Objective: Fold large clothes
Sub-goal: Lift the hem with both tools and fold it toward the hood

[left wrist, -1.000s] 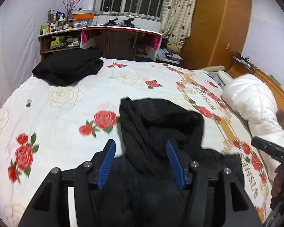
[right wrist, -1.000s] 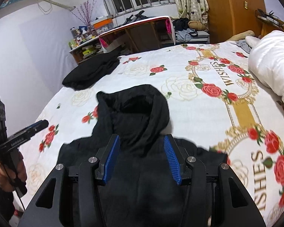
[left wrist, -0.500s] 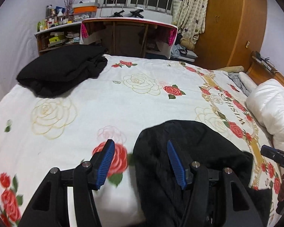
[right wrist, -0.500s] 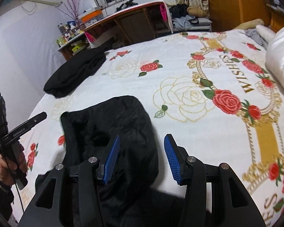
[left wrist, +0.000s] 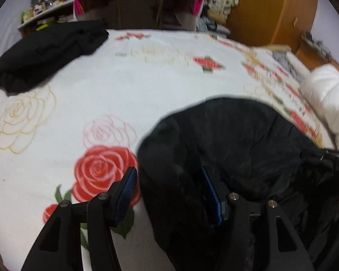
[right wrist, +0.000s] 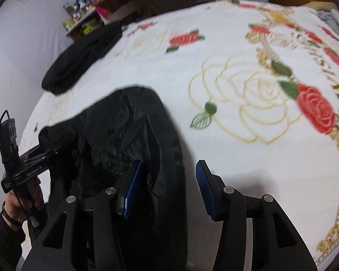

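Jaws parted over black garment (rose-print bedspread beneath).

Both wrist views look steeply down, close over the bed; they share the hood and the far garment.

Left gripper: matte black frame, angular arms with triangular cut-outs, silver screw heads at the pivots. Fingers carry ribbed blue pads. Right gripper: same build, same blue ribbed pads. From the right wrist view, the left tool's black handle bears small white lettering, too blurred to read; black cable loops off it. Left hand: dark sleeve, dark cord at wrist.
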The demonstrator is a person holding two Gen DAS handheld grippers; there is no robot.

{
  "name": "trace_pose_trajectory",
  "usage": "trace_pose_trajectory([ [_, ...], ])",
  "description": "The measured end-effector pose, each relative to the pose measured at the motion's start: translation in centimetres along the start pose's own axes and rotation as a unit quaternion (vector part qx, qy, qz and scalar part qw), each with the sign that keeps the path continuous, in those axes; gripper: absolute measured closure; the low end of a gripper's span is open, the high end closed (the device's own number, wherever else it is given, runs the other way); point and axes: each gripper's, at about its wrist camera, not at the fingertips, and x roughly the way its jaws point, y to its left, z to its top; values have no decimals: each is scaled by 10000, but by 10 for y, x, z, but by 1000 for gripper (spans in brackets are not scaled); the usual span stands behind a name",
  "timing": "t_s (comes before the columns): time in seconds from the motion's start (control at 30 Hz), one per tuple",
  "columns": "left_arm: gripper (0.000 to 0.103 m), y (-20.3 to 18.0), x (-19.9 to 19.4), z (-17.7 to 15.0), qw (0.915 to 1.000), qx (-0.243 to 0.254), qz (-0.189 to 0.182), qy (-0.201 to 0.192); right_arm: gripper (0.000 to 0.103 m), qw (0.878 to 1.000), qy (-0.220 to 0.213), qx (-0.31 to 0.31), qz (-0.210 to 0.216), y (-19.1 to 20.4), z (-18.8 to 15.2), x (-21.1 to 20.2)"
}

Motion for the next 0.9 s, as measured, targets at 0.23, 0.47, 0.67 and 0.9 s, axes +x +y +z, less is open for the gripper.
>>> trace_pose_trajectory([
  [0.23,73,-9,0,6,9997,-59,-203,-96,85,9998,158,40,-88,-2,1,15],
  [0.47,89,-25,-61,8,9962,235,-362,-755,97,9982,-408,-398,-158,27,-5,-30],
  [0.67,89,-34,-139,-4,9892,270,-665,-1278,97,9927,-984,-685,-142,54,-28,-102],
  [0.9,83,-43,-211,-65,9849,140,-926,-1454,98,9852,-1409,-977,-49,85,-91,-170],
])
